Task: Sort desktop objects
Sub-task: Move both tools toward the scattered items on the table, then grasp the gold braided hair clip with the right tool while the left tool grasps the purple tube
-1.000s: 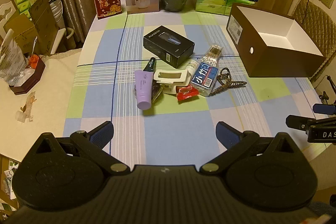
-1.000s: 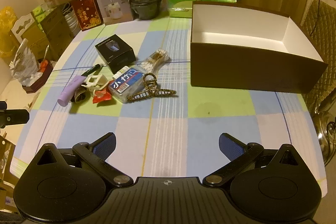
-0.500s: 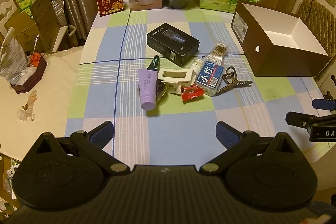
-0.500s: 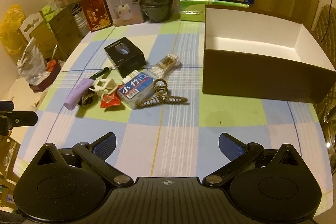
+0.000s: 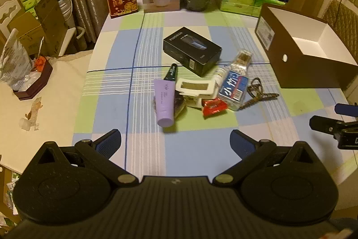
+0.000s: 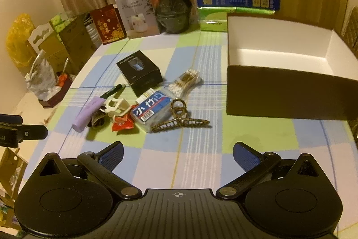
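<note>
Right wrist view is showing the brown box (image 6: 288, 93) sitting open on the checked tablecloth (image 6: 201, 149), its white inside bare as far as it can be seen. Nothing appears sorted yet; the whole job is looking undone.

Items are lying in one loose cluster left of the box, well apart from it:
- black carton (image 6: 139, 72), farthest back
- bag of cotton swabs (image 6: 184, 83), beside the carton
- blue-labelled clear case (image 6: 152, 110), touching the gold hair claw (image 6: 181, 120)
- cream hair clip (image 6: 116, 106), with a red sachet (image 6: 122, 124) just in front
- purple tube (image 6: 86, 114) with a dark pen (image 6: 113, 91) behind it; a small dark item under the tube's edge is too dim to name

Right gripper (image 6: 177, 156) is hovering over bare cloth near the table's front edge, jaws spread wide, holding nothing. Left gripper (image 5: 175, 141) is likewise hanging wide apart and empty, short of the purple tube (image 5: 165, 102).

Judgement: a first pick is pending. The hair claw is lying nearest the right gripper; the tube nearest the left. Every item in the cluster is waiting to go into the box.
</note>
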Action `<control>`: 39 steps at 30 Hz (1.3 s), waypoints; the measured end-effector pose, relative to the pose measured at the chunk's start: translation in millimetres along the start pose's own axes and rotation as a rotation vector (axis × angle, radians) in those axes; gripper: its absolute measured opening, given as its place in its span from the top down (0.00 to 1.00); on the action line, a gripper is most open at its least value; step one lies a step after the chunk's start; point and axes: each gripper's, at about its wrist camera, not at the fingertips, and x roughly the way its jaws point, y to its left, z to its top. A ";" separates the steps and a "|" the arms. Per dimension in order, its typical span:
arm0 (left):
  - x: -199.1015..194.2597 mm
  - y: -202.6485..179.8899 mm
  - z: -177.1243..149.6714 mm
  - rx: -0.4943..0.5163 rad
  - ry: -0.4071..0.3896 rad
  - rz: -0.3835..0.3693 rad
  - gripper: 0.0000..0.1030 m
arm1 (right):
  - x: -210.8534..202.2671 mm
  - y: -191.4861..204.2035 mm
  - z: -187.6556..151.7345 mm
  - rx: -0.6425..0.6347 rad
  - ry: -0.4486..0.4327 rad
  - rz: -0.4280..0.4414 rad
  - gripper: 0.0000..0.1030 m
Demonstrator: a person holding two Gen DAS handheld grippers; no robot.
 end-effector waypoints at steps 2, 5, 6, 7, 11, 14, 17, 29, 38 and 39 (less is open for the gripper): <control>5.4 3.3 2.5 -0.008 -0.002 0.002 0.01 | 6.0 -2.0 1.6 0.001 0.002 0.008 0.02; 12.9 7.6 4.7 -0.019 -0.006 0.006 0.01 | 15.7 -3.6 6.3 -0.014 -0.004 -0.003 0.02; 15.9 9.0 5.7 -0.020 -0.009 0.006 0.01 | 17.4 -4.6 7.0 -0.016 -0.009 -0.005 0.02; 18.8 9.7 6.9 -0.021 -0.010 0.006 0.01 | 20.8 -5.4 8.8 -0.019 -0.014 -0.006 0.02; 34.0 12.2 12.5 -0.018 -0.015 0.008 0.01 | 37.3 -7.8 14.2 -0.023 -0.009 -0.004 0.02; 46.5 14.7 16.9 -0.014 -0.015 0.013 0.02 | 51.8 -6.5 15.1 -0.035 -0.003 -0.006 0.02; 58.2 17.4 21.6 -0.013 -0.016 0.016 0.05 | 64.0 -5.3 17.6 -0.046 -0.013 -0.007 0.06; 96.6 23.2 39.2 -0.003 0.001 0.024 0.11 | 108.4 -7.7 32.8 -0.058 0.005 -0.002 0.44; 114.5 26.7 42.1 0.001 0.031 0.032 0.12 | 142.2 -10.1 35.2 -0.066 0.060 -0.001 0.59; 116.2 26.8 42.5 0.003 0.033 0.033 0.12 | 145.8 -9.6 34.8 -0.072 0.066 -0.003 0.60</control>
